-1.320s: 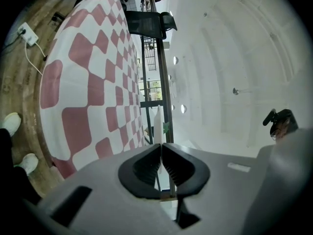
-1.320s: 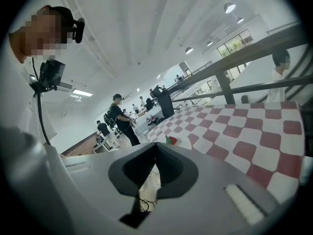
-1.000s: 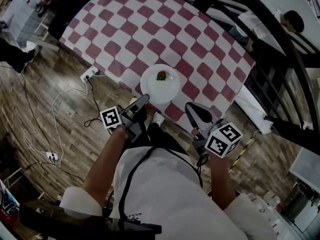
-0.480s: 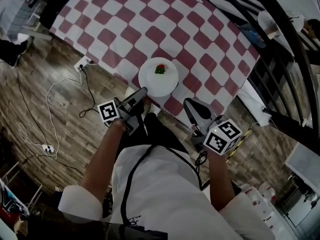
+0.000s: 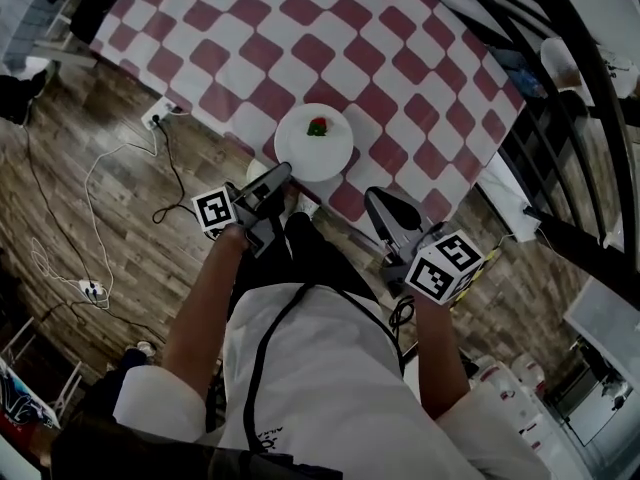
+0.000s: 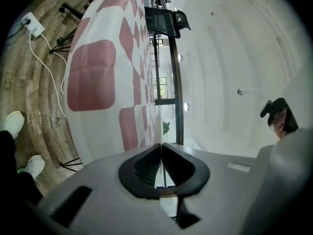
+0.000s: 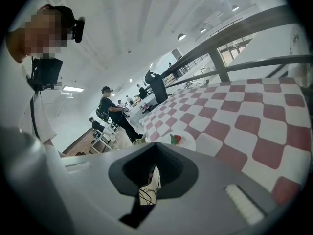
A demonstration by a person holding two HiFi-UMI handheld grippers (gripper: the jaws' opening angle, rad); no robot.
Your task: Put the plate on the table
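A white plate (image 5: pixel 313 146) with a small red and green piece of food (image 5: pixel 318 126) lies on the red-and-white checked table (image 5: pixel 300 38), near its front edge. My left gripper (image 5: pixel 284 171) is shut and empty, its tips just short of the plate's near rim. It sees only the tablecloth (image 6: pixel 93 72) beyond its tips (image 6: pixel 161 145). My right gripper (image 5: pixel 378 200) is off the table's edge to the right, also shut on nothing. Past the right gripper's tips (image 7: pixel 156 145), the plate (image 7: pixel 188 143) and the food (image 7: pixel 175 139) show.
A power strip (image 5: pixel 155 118) and cables trail over the wooden floor on the left. A black railing (image 5: pixel 560 78) runs along the right. My white shoes (image 5: pixel 256 171) stand under the table's edge. Seated people (image 7: pixel 110 109) and chairs are far behind the table.
The head view has shifted a little, so the table sits higher in the frame. The plate stays on the table and both grippers keep their stance beside it.
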